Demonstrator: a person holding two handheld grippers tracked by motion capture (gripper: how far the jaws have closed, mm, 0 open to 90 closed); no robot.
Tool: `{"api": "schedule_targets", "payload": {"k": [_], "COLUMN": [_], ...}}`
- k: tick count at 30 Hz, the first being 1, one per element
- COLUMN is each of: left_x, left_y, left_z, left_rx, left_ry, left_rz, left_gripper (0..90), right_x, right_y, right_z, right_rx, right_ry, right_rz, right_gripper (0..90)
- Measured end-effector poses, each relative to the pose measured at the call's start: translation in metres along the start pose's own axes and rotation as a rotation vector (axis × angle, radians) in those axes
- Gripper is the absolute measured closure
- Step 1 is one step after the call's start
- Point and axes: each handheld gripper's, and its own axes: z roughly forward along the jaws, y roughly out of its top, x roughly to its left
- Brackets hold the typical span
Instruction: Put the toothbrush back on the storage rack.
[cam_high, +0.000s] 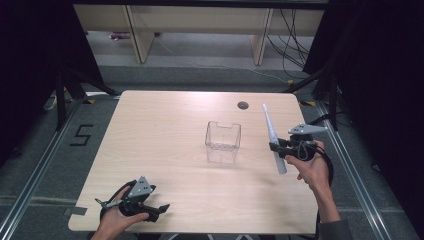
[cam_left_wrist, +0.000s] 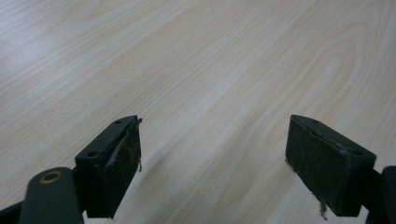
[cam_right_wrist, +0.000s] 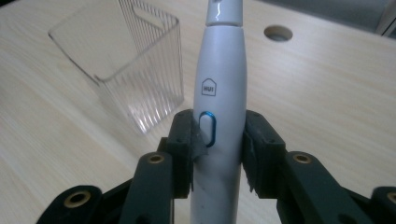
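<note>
A white electric toothbrush (cam_high: 274, 139) with a blue-ringed button (cam_right_wrist: 208, 129) is held above the table at the right, tilted with its head pointing away. My right gripper (cam_high: 278, 148) is shut on its handle; both pads press its sides in the right gripper view (cam_right_wrist: 217, 149). A clear ribbed plastic holder (cam_high: 223, 142) stands upright at the table's middle, left of the toothbrush (cam_right_wrist: 220, 70) and apart from it; the holder (cam_right_wrist: 135, 65) looks empty. My left gripper (cam_high: 161, 209) rests near the front left edge, open, with bare wood between its jaws (cam_left_wrist: 212, 158).
The light wooden table (cam_high: 165, 130) has a round cable hole (cam_high: 243, 105) at the back, also seen behind the toothbrush (cam_right_wrist: 278, 33). Beyond the table are wooden furniture legs, cables on the floor, and dark curtains at both sides.
</note>
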Motion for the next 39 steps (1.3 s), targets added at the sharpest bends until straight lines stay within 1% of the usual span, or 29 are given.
{"api": "schedule_targets", "payload": {"k": [1, 3, 4, 5, 6, 8, 9, 10, 11, 13, 14, 16, 18, 19, 20, 21, 22, 23, 24, 25, 26, 27, 29, 30, 32, 33, 35, 36, 39], "left_x": [0.001, 0.001, 0.0, -0.001, 0.0, 0.001, 0.001, 0.001, 0.001, 0.0, 0.0, 0.002, 0.002, 0.002, 0.001, 0.0, 0.001, 0.001, 0.001, 0.0, 0.0, 0.001, 0.001, 0.001, 0.0, 0.002, 0.002, 0.002, 0.001], "left_y": [0.0, 0.0, 0.0, 0.0, 0.0, 0.0, 0.0, 0.0, 0.0, 0.0, 0.0, 0.0, 0.0, 0.001, 0.001, 0.0, 0.0, 0.0, 0.0, 0.0, 0.0, 0.0, 0.0, 0.0, 0.0, -0.001, -0.001, -0.001, 0.0], "left_z": [0.001, 0.001, 0.001, 0.001, 0.0, 0.001, 0.0, 0.0, 0.0, 0.0, 0.0, -0.001, -0.001, -0.001, -0.001, 0.0, -0.001, -0.001, -0.001, 0.0, 0.0, -0.001, -0.001, -0.001, -0.001, 0.0, -0.001, -0.002, -0.001], "left_rx": [-0.006, -0.004, -0.005, -0.011, -0.003, -0.003, -0.004, -0.004, -0.011, -0.02, -0.02, -0.011, -0.015, -0.015, -0.021, -0.027, -0.015, -0.013, -0.013, -0.029, -0.029, -0.015, -0.014, -0.014, -0.021, -0.016, -0.016, -0.026, -0.034], "left_ry": [0.002, 0.005, 0.001, -0.003, 0.002, 0.006, -0.001, 0.01, 0.007, 0.003, 0.003, 0.01, 0.014, 0.014, 0.007, 0.005, 0.015, 0.017, 0.017, 0.005, 0.005, 0.015, 0.015, 0.014, 0.006, 0.017, 0.021, 0.013, 0.006], "left_rz": [-0.006, -0.002, -0.006, -0.012, -0.001, -0.002, -0.003, 0.002, -0.006, -0.014, -0.014, 0.001, -0.005, -0.003, -0.009, -0.025, -0.015, -0.013, -0.013, -0.03, -0.03, -0.014, -0.016, -0.013, -0.025, -0.033, -0.025, -0.024, -0.025], "left_gripper": [17.8, 17.8, 17.9, 17.9, 17.9, 17.9, 17.9, 17.9, 17.9, 17.9, 17.9, 17.9, 17.9, 17.9, 17.9, 17.9, 17.9, 17.9, 17.9, 17.9, 17.9, 17.9, 17.9, 17.9, 17.9, 17.9, 17.9, 17.9, 17.9], "right_x": [-0.001, 0.003, 0.002, 0.004, 0.005, 0.005, 0.008, 0.007, 0.007, 0.01, 0.011, 0.011, 0.011, 0.012, 0.013, 0.014, 0.013, 0.016, 0.016, 0.018, 0.018, 0.02, 0.023, 0.024, 0.028, 0.031, 0.034, 0.034, 0.04], "right_y": [0.005, 0.01, 0.012, 0.014, 0.016, 0.019, 0.023, 0.025, 0.027, 0.032, 0.034, 0.038, 0.041, 0.042, 0.045, 0.049, 0.051, 0.053, 0.053, 0.058, 0.058, 0.063, 0.068, 0.069, 0.073, 0.075, 0.079, 0.082, 0.089], "right_z": [-0.001, 0.001, 0.001, 0.002, 0.004, 0.004, 0.008, 0.007, 0.009, 0.01, 0.01, 0.013, 0.013, 0.015, 0.016, 0.018, 0.018, 0.019, 0.019, 0.02, 0.02, 0.022, 0.025, 0.024, 0.025, 0.026, 0.027, 0.028, 0.03], "right_rx": [-0.026, -0.044, -0.04, -0.045, -0.059, -0.052, -0.077, -0.074, -0.093, -0.094, -0.091, -0.125, -0.112, -0.13, -0.132, -0.143, -0.15, -0.161, -0.161, -0.16, -0.16, -0.174, -0.186, -0.172, -0.182, -0.182, -0.192, -0.208, -0.196], "right_ry": [0.011, 0.022, 0.021, 0.027, 0.031, 0.033, 0.033, 0.035, 0.05, 0.039, 0.055, 0.05, 0.06, 0.072, 0.065, 0.086, 0.079, 0.083, 0.083, 0.095, 0.095, 0.1, 0.095, 0.1, 0.113, 0.117, 0.12, 0.124, 0.149], "right_rz": [-0.031, -0.021, -0.035, -0.021, -0.021, -0.036, -0.036, -0.045, -0.054, -0.045, -0.024, -0.04, -0.043, -0.028, -0.041, -0.035, -0.055, -0.035, -0.035, -0.05, -0.05, -0.058, -0.055, -0.056, -0.062, -0.062, -0.074, -0.099, -0.07], "right_gripper": [66.5, 66.5, 66.5, 66.5, 66.5, 66.5, 66.5, 66.5, 66.5, 66.5, 66.5, 66.5, 66.5, 66.5, 66.5, 66.5, 66.5, 66.5, 66.5, 66.5, 66.5, 66.5, 66.5, 66.5, 66.5, 66.5, 66.5, 66.5, 66.5]}}
